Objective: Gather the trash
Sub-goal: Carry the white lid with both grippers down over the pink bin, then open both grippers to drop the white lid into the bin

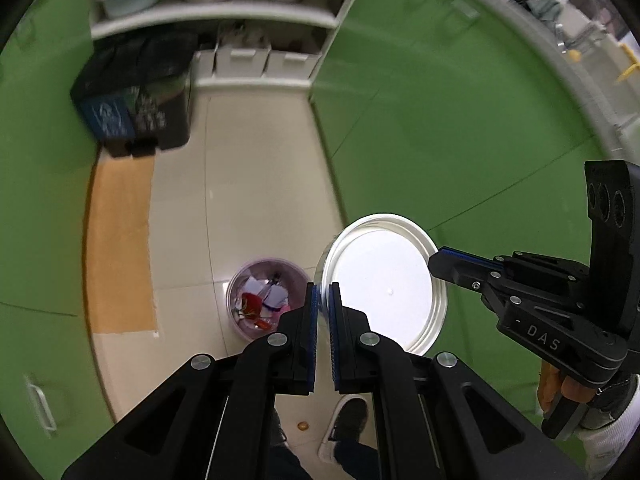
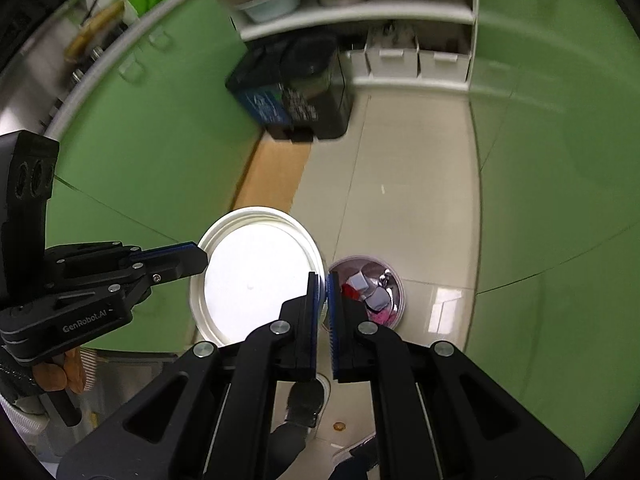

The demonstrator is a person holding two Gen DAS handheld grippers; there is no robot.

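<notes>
Lid [image 1: 384,280] apparently above floor, beside bin [image 1: 266,296]

Black bins [image 1: 136,112] blurred; labels unreadable; shoe [image 1: 346,424] partly hidden.

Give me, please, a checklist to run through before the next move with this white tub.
1. Left hand-held gripper shut on the white tub rim: ok.
2. Right hand-held gripper shut on the opposite rim: ok.
3. Tub interior bare: ok, nothing visible inside.
4. Small trash bin upright on the floor, trash inside: ok.
5. Tub centred over the bin: not ok, it hangs beside it.
6. Tub's clearance above the floor: cannot tell.
</notes>
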